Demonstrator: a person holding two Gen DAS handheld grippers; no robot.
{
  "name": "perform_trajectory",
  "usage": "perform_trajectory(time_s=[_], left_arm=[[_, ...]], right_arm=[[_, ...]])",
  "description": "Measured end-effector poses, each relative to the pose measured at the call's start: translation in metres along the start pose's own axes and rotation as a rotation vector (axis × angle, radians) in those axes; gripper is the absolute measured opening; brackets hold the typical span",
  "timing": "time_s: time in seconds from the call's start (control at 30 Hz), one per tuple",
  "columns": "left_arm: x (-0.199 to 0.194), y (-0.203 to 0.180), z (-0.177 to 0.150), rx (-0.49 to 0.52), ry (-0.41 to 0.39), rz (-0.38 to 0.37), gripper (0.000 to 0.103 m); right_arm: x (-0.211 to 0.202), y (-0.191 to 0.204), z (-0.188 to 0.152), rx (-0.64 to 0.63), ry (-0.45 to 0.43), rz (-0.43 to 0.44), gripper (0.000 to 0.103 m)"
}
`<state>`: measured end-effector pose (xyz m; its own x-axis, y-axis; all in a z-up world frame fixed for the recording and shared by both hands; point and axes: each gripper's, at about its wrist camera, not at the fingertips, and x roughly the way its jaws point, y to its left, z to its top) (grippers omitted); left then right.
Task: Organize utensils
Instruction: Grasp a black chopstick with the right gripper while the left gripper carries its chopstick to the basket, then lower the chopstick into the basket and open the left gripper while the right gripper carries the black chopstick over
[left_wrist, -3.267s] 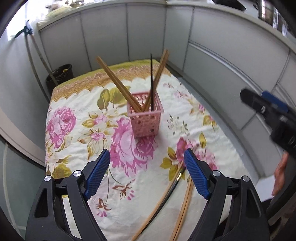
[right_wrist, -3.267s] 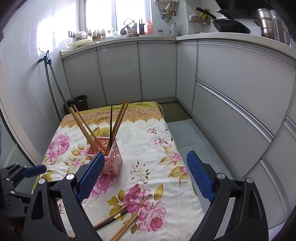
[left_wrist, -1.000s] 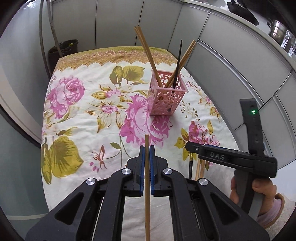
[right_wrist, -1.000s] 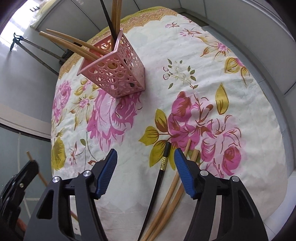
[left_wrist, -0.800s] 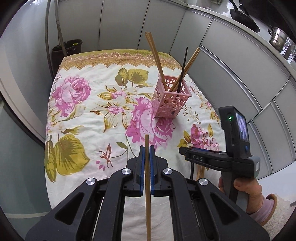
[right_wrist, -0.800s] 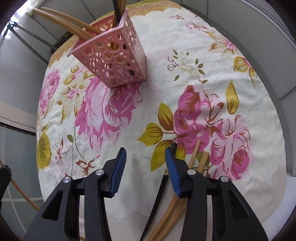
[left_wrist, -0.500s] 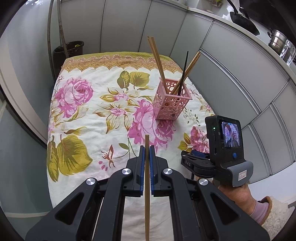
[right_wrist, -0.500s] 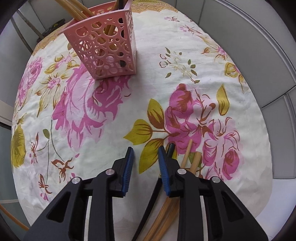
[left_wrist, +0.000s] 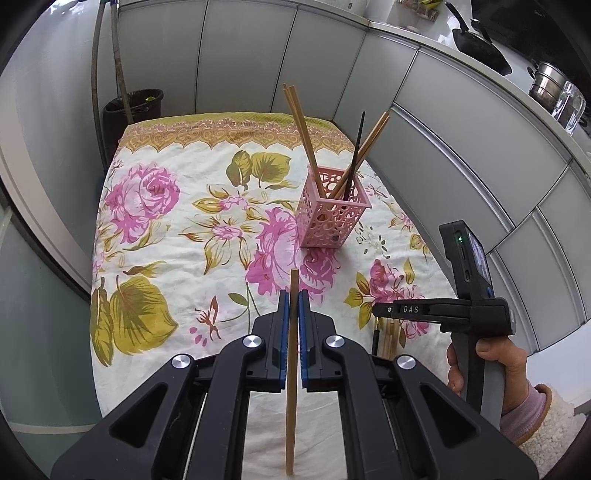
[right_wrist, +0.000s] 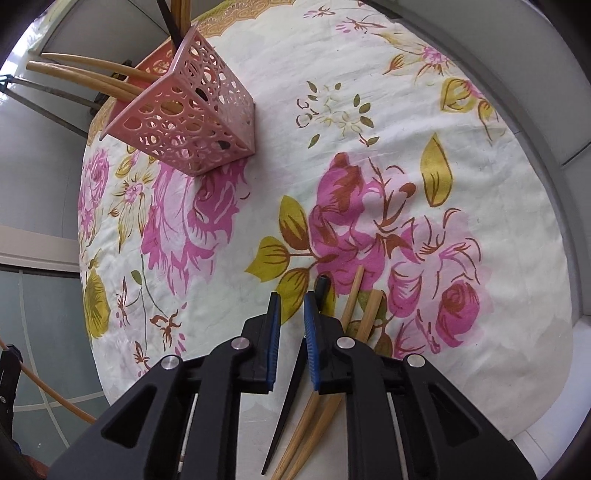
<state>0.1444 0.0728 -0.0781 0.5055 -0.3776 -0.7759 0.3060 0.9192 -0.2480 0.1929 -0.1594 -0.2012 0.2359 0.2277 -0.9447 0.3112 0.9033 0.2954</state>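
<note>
My left gripper (left_wrist: 291, 306) is shut on a wooden chopstick (left_wrist: 291, 387) and holds it above the floral cloth (left_wrist: 166, 236). A pink perforated holder (left_wrist: 330, 218) with several chopsticks stands ahead to the right; it also shows in the right wrist view (right_wrist: 192, 125). My right gripper (right_wrist: 292, 308) hangs low over the cloth, jaws narrowed to a small gap with nothing between them. A black chopstick (right_wrist: 291, 391) and two wooden chopsticks (right_wrist: 325, 398) lie just right of and under its right finger. The right gripper also shows in the left wrist view (left_wrist: 384, 309).
The cloth-covered table stands between grey cabinet fronts (left_wrist: 461, 177). A dark bin (left_wrist: 133, 110) and a pole stand at the far left corner. Pots (left_wrist: 550, 88) sit on the counter at the right. The table's near right edge (right_wrist: 535, 387) is close.
My right gripper has narrowed from wide open to a small gap and dropped next to the black chopstick. My left gripper, shut on the wooden chopstick, has pulled back and risen a little.
</note>
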Motion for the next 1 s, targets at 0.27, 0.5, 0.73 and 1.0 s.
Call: perform_trajectory(time_s=[0.27, 0.5, 0.73, 1.0], left_arm=[[-0.002, 0.001, -0.001, -0.004, -0.001, 0.004, 0.004], [-0.009, -0.002, 0.001, 0.000, -0.037, 0.021, 0.004], [-0.040, -0.020, 0.005, 0.012, -0.166, 0.016, 0.004], [-0.079, -0.057, 0.015, 0.025, -0.309, 0.006, 0.004]], right_arm=[[0.020, 0.010, 0.000, -0.023, 0.019, -0.117, 0.015], [0.025, 0.036, -0.009, -0.097, -0.078, -0.153, 0.008], [-0.053, 0.060, -0.056, -0.263, -0.399, -0.142, 0.008], [-0.148, 0.050, -0.081, -0.335, -0.629, -0.091, 0.008]])
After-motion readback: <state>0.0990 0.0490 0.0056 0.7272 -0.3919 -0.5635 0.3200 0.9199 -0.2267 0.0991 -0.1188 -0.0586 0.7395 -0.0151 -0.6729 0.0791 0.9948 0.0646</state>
